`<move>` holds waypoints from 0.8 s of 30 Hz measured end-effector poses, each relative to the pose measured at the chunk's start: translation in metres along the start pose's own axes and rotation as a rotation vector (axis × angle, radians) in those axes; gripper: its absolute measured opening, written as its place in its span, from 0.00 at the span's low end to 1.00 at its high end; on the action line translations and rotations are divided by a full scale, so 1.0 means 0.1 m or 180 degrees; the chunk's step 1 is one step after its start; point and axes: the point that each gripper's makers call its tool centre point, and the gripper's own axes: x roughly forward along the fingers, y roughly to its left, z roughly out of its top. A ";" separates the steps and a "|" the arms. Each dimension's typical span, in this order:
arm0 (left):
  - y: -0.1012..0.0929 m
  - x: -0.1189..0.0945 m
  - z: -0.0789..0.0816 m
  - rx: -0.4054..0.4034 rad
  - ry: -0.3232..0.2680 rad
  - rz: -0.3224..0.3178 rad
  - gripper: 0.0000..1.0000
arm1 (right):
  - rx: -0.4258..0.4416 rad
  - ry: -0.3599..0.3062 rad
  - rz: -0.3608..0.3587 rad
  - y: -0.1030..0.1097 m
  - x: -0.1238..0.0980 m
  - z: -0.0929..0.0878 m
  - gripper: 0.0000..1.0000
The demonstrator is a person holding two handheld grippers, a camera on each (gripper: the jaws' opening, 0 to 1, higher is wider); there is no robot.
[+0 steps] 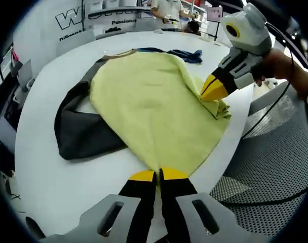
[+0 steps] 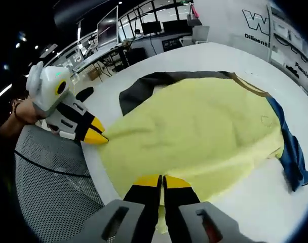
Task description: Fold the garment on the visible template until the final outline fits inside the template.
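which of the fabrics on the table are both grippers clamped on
The yellow garment. The left gripper and right gripper each pinch its edge, jaws closed. The dark grey piece lies partly under it, the blue piece beside it, both ungripped.

dark template (image 1: 80, 134) mostly hidden under yellow garment (image 1: 149, 109)

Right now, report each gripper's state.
Left gripper: shut on the yellow garment edge.
Right gripper: shut on the yellow garment edge.
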 end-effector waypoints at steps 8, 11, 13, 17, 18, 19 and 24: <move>0.01 -0.01 0.01 0.0024 0.0000 0.0027 0.00 | 0.0033 0.0070 0.0004 -0.01 0.10 -0.05 0.00; 0.01 -0.01 0.00 0.0006 0.0006 0.0022 0.00 | 0.0015 0.0092 -0.0007 -0.01 0.13 -0.08 0.00; 0.01 -0.01 0.00 -0.0003 0.0006 0.0021 0.00 | 0.0005 0.0076 -0.0012 -0.01 0.12 -0.07 0.00; 0.01 -0.01 0.00 -0.0022 0.0001 0.0017 0.00 | -0.0128 -0.0264 0.0193 0.06 0.04 0.05 0.09; 0.01 -0.01 0.00 -0.0029 0.0000 0.0017 0.00 | -0.0104 -0.0381 0.0157 0.04 -0.03 0.09 0.12; 0.02 -0.01 0.00 -0.0036 -0.0002 0.0019 0.00 | -0.0118 -0.0432 0.0129 0.03 -0.12 0.10 0.16; 0.02 -0.01 -0.01 -0.0006 0.0005 0.0028 0.00 | -0.0172 -0.0481 -0.0030 -0.08 -0.40 0.00 0.34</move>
